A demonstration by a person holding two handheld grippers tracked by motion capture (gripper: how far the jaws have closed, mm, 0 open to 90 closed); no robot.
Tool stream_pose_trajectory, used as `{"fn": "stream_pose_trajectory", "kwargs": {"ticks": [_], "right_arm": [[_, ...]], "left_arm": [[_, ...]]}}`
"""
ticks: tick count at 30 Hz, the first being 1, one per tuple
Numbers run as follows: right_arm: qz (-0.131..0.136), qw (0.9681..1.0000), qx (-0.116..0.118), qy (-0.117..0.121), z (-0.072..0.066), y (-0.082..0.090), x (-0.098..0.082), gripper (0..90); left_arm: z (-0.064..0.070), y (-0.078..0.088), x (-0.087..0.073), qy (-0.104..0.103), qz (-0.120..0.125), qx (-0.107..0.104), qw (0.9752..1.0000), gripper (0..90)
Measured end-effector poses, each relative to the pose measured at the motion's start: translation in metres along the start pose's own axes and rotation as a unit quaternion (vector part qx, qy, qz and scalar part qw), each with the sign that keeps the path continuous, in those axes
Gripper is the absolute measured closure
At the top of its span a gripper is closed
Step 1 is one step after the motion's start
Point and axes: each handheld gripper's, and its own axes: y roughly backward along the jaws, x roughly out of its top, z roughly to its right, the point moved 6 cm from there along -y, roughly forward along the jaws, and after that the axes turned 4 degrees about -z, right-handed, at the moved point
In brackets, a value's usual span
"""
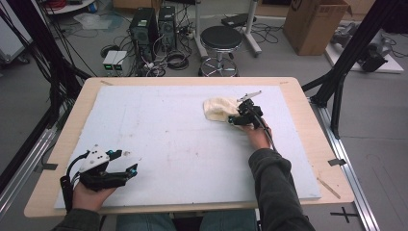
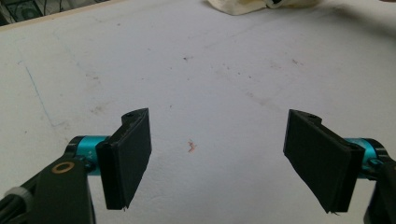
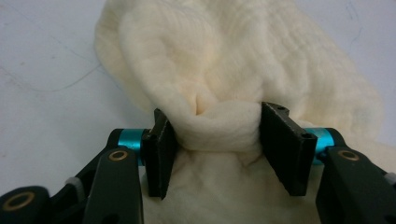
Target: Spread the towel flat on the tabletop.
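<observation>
Cream-coloured cloth (image 3: 233, 70), soft and ribbed in texture, lies bunched on the pale foam mat (image 1: 183, 144), and we have our right gripper (image 3: 214, 135) set down into it. In the right gripper view a fold of the fabric is gathered between the two black pads (image 3: 161, 149); it bulges up between them and touches both inner faces, so the jaws stand about half closed with the cloth pinched in the gap. Most of the cloth spreads ahead of the jaws and to either side of them, and some of it lies beneath them too.

From the high view our right gripper (image 1: 240, 117) sits at the near right edge of the cloth (image 1: 219, 108), with the hand behind it and the cable trailing back along the sleeve.

Our left gripper (image 1: 126, 172) rests low over the mat, well apart from the cloth. In the left gripper view its jaws stand wide, with bare, faintly stained mat (image 2: 196, 84) between them and nothing held. Far ahead of those jaws, at the top edge of that view, a strip of the cloth (image 2: 247, 5) shows.
</observation>
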Motion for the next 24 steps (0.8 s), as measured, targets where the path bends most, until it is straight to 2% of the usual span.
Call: {"fn": "stream_pose_trajectory", "kwargs": {"ticks": [1, 4, 7, 8, 9, 10, 11, 12, 17, 18, 21, 24], "right_arm": [[0.005, 0.9999, 0.003, -0.010, 0.001, -0.001, 0.000, 52.2], [0.005, 0.9999, -0.005, -0.009, 0.001, -0.002, 0.000, 54.9], [0.001, 0.9999, -0.013, 0.003, -0.001, -0.002, 0.001, 61.8], [0.003, 0.9999, -0.010, -0.007, -0.001, -0.002, 0.002, 69.1], [0.003, 0.9999, -0.010, -0.007, -0.001, -0.002, 0.002, 69.1], [0.005, 0.9997, -0.006, -0.021, 0.000, -0.001, 0.001, 74.0], [0.005, 0.9997, -0.006, -0.021, 0.000, -0.001, 0.001, 74.0], [0.002, 0.9995, -0.001, -0.031, 0.000, 0.001, 0.000, 77.0], [0.011, 0.9993, 0.002, -0.035, 0.001, 0.008, 0.003, 77.6], [0.022, 0.9990, 0.011, -0.038, 0.002, 0.016, 0.006, 77.7], [0.023, 0.9990, 0.016, -0.036, 0.002, 0.020, 0.007, 77.6], [0.022, 0.9987, 0.032, -0.033, -0.004, 0.028, 0.008, 77.6]], "left_arm": [[0.000, -0.001, 0.000, -0.001, -0.002, 0.000, 1.0000, 23.9], [0.001, -0.002, 0.000, -0.002, -0.002, -0.001, 1.0000, 23.9], [0.003, -0.003, 0.001, -0.009, -0.005, -0.003, 0.9999, 23.9], [0.003, -0.003, 0.001, -0.010, -0.004, -0.002, 0.9999, 24.0], [0.003, -0.002, 0.001, -0.012, -0.006, 0.000, 0.9999, 24.0], [0.003, -0.002, 0.001, -0.013, -0.005, -0.001, 0.9999, 24.2], [0.003, -0.001, 0.001, -0.013, -0.005, 0.001, 0.9999, 24.2], [0.003, -0.001, 0.000, -0.012, -0.005, 0.000, 0.9999, 24.2], [0.000, 0.002, 0.001, -0.010, -0.001, 0.004, 0.9999, 24.3], [0.000, 0.001, 0.001, -0.009, 0.001, 0.003, 1.0000, 24.3], [0.001, 0.001, 0.001, -0.012, -0.001, 0.001, 0.9999, 24.3], [0.003, 0.001, 0.002, -0.013, 0.001, 0.000, 0.9999, 24.3]]}}
